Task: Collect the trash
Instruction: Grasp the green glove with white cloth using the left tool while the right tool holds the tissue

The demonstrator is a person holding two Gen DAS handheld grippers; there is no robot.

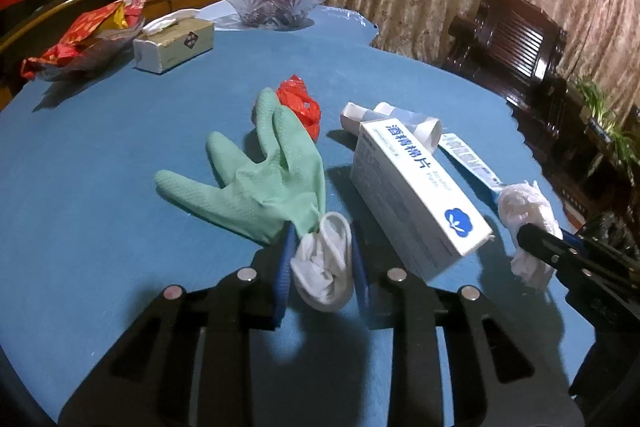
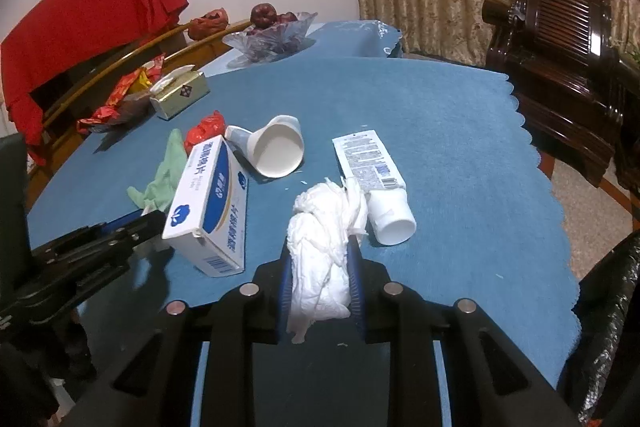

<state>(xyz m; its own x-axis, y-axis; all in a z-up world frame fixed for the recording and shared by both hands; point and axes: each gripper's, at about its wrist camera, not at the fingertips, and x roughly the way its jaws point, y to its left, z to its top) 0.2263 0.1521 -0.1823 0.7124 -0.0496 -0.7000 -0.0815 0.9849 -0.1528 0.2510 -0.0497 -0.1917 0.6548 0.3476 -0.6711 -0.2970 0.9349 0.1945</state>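
Observation:
On the blue tablecloth (image 1: 100, 155) lies a green rubber glove (image 1: 264, 171) with a white cuff. My left gripper (image 1: 320, 259) is shut on that cuff. My right gripper (image 2: 322, 267) is shut on a crumpled white tissue wad (image 2: 324, 239), also seen in the left wrist view (image 1: 524, 211). A white and blue alcohol-pad box (image 1: 412, 187) lies between the two grippers; it also shows in the right wrist view (image 2: 208, 203). A paper cup (image 2: 276, 147), a flattened tube (image 2: 372, 171) and a red plastic scrap (image 1: 300, 103) lie beyond.
A tissue box (image 1: 172, 43), red snack wrappers (image 1: 80, 39) and a glass fruit bowl (image 1: 276, 3) stand at the far side. A dark wooden chair (image 2: 560, 67) is at the right. A black bag (image 2: 612, 327) shows at the lower right edge.

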